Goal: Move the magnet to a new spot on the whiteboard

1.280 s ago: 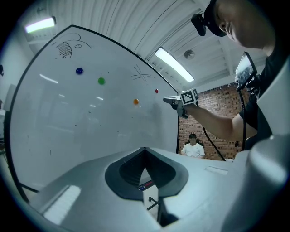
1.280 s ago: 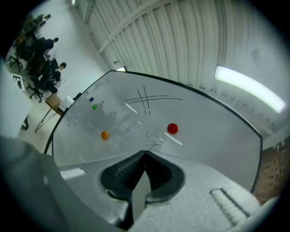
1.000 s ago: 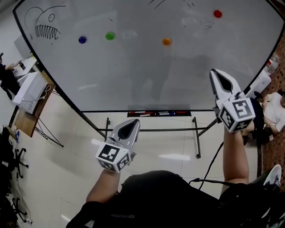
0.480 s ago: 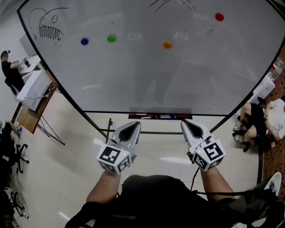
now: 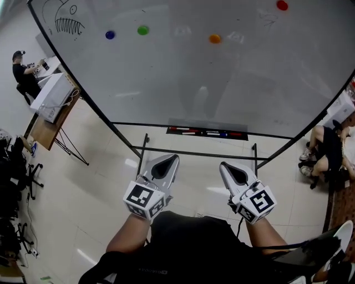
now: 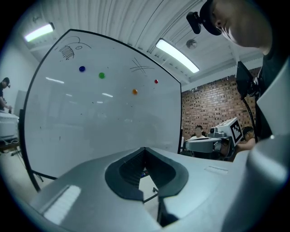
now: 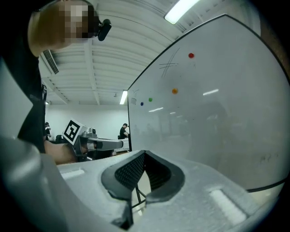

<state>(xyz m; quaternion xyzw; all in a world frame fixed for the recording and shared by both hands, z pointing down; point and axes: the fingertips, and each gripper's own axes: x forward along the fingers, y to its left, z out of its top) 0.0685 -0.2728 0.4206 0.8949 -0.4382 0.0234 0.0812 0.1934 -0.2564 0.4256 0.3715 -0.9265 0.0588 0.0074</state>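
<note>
Below the whiteboard, left claw and right claw hover low — closed, empty.

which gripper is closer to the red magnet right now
Right. The right gripper sits below and left of the red magnet, well off the whiteboard; the left gripper is about level with it, farther left.

Left gripper and right gripper side by side, low before the torso; jaws together on each
</note>
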